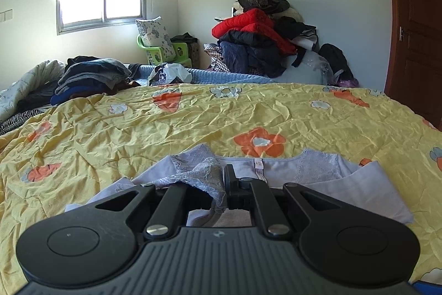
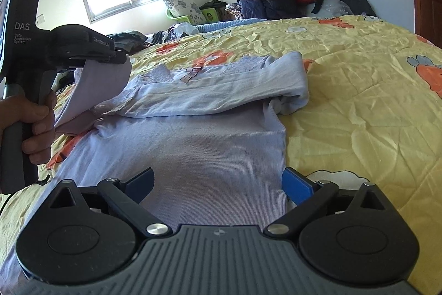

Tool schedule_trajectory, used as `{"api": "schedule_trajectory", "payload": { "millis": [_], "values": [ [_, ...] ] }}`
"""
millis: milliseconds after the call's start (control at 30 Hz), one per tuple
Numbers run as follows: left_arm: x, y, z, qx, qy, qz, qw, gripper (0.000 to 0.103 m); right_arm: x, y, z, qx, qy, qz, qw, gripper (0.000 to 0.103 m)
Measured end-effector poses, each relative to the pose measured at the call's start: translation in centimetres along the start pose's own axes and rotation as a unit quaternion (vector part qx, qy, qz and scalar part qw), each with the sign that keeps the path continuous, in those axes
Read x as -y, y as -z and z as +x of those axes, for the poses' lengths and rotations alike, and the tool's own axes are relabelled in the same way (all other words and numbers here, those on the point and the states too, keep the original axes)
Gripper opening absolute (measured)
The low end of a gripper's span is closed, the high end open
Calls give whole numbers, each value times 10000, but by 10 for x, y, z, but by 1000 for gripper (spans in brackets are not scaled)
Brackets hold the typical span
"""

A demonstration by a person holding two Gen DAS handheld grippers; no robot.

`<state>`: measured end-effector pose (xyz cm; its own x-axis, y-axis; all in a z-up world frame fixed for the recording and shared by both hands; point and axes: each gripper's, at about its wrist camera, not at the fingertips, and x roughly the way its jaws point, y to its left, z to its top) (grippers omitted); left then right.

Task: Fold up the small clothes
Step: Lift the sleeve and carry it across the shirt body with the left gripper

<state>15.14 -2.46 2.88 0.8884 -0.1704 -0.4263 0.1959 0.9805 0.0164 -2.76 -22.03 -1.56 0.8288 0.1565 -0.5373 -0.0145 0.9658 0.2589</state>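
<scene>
Left gripper [image 2: 121, 57] clenched on sleeve of pale lilac lace-trimmed knit top [image 2: 199, 145]; right gripper [image 2: 218, 181] released at hem. Carry sleeve across chest, keep hem flat.

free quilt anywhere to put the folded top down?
Yes: the yellow quilt is bare right of the lilac top, and beyond its neckline toward the blue bed edge. Crowded: folded dark clothes far left; coat heap in the corner. Left gripper holds the top's sleeve; right gripper open.
</scene>
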Motion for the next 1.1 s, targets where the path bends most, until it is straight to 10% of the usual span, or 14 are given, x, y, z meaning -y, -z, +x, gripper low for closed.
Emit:
{"api": "schedule_trajectory", "payload": {
  "millis": [1100],
  "values": [
    [71,-24,-3,412,433,496,9970,8,-3,0,4,-59,20,-9,10000,103]
  ]
}}
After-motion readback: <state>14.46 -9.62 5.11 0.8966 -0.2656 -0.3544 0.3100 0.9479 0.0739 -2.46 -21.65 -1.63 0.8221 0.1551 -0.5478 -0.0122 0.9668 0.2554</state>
